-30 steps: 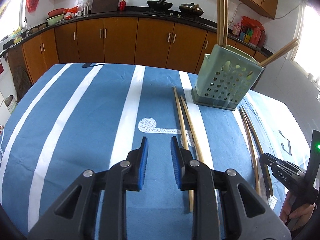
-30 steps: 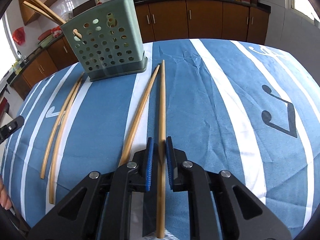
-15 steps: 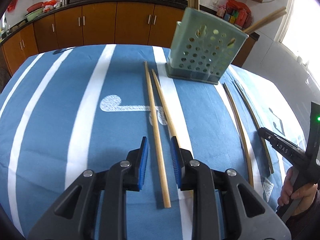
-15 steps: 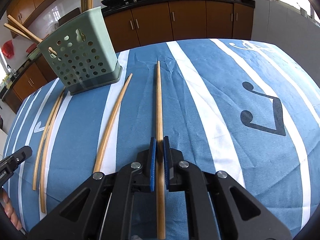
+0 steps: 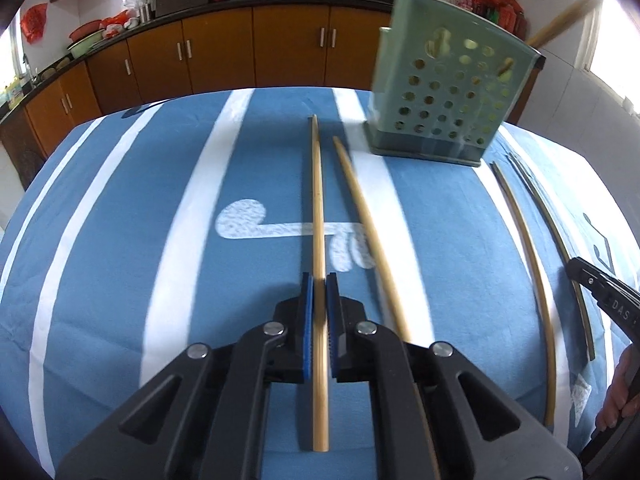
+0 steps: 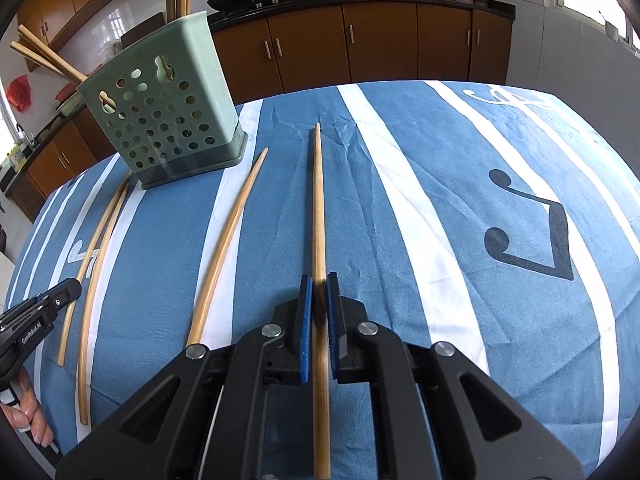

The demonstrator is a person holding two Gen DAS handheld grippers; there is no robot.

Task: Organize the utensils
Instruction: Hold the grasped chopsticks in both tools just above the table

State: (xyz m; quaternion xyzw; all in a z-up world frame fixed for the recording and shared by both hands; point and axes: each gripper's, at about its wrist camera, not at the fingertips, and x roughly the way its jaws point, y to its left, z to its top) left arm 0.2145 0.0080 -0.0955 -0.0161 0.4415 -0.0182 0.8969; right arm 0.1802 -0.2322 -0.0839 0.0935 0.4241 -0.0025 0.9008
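A: Utensils first, then, biggest item down. We log the blue striped tablecloth (image 6: 460, 184) covering the whole table, and on it the green perforated holder (image 6: 168, 116) standing upright toward the far side. We see several chopsticks already in the holder (image 6: 44, 54), their ends poking out of the top, so part of the sorting reads as done.

B: And what is left? We count four loose chopsticks lying on the cloth. In the right wrist view: the one in our right gripper (image 6: 319, 292), a loose chopstick (image 6: 228, 236) just beside it on its left, and further left the pair nearest the left gripper (image 6: 94, 248), which lie close together.

A: Agreed. Jaw states: the blue pads of the right gripper are nearly closed around its right-held chopstick (image 6: 318, 208), which runs forward between them with its tip toward the holder. We cannot tell whether it is lifted clear of the cloth.

B: Same for the left gripper (image 5: 319, 292). Pads drawn in close on the left-held chopstick (image 5: 318, 200), with its neighbour (image 5: 360, 216) lying free just to the right.

A: Our judgement: roughly midway. Two sticks gripped but not yet carried to the holder, two untouched.
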